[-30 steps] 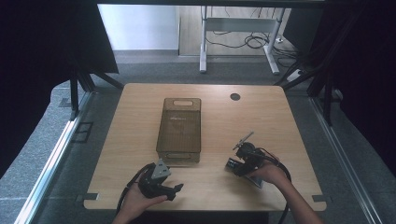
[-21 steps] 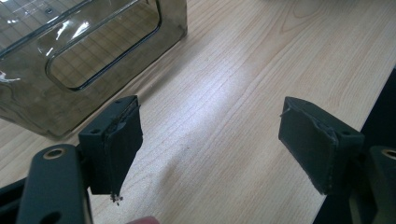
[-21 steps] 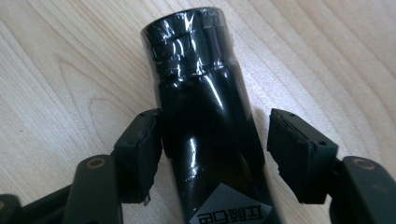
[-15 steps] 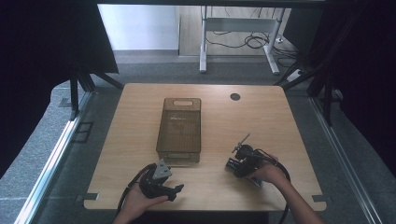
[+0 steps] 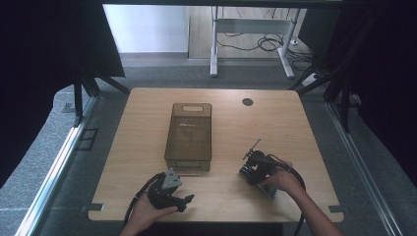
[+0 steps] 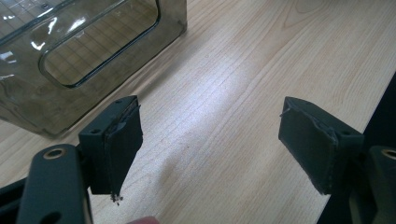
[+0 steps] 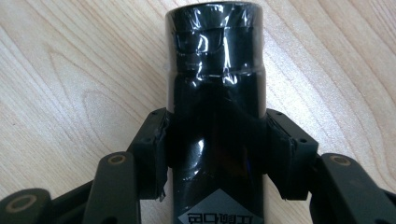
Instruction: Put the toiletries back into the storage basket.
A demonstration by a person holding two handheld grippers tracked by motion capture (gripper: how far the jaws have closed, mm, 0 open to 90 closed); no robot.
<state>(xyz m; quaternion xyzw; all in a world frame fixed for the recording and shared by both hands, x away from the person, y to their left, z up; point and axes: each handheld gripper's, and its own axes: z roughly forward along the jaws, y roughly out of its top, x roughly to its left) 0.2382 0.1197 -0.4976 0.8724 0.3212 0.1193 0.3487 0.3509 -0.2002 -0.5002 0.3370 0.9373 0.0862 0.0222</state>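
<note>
Starting on the left side of the brown bin (image 5: 188,132), the left gripper (image 5: 183,200) rests low on the wooden table (image 5: 295,128), just in front of the bin's near left corner. In the left gripper view its two black jaws stand wide apart with nothing but bare wood between them, so it is let go and waiting. It seems to sit there so it is ready to help, and the left hand (image 5: 147,214) keeps it out of the way of the other one. The bin is see-through and has no things in it, and its near wall (image 6: 70,56) with a handle hole is close by, so it looks like the place where the thing may go. To the right of the bin, near its front right corner but not touching it, the right gripper (image 5: 255,164) is squeezed tight on a black bottle (image 7: 215,116). The jaws press on both sides of the bottle's middle, likely so it cannot slip or roll. The bottle has shiny black wrap on its top end. Its long side runs straight out from between the jaws, with the wrapped top pointing away from the right hand (image 5: 279,180). In the high view that end seems to aim toward the bin, but it is too small to be sure
</note>
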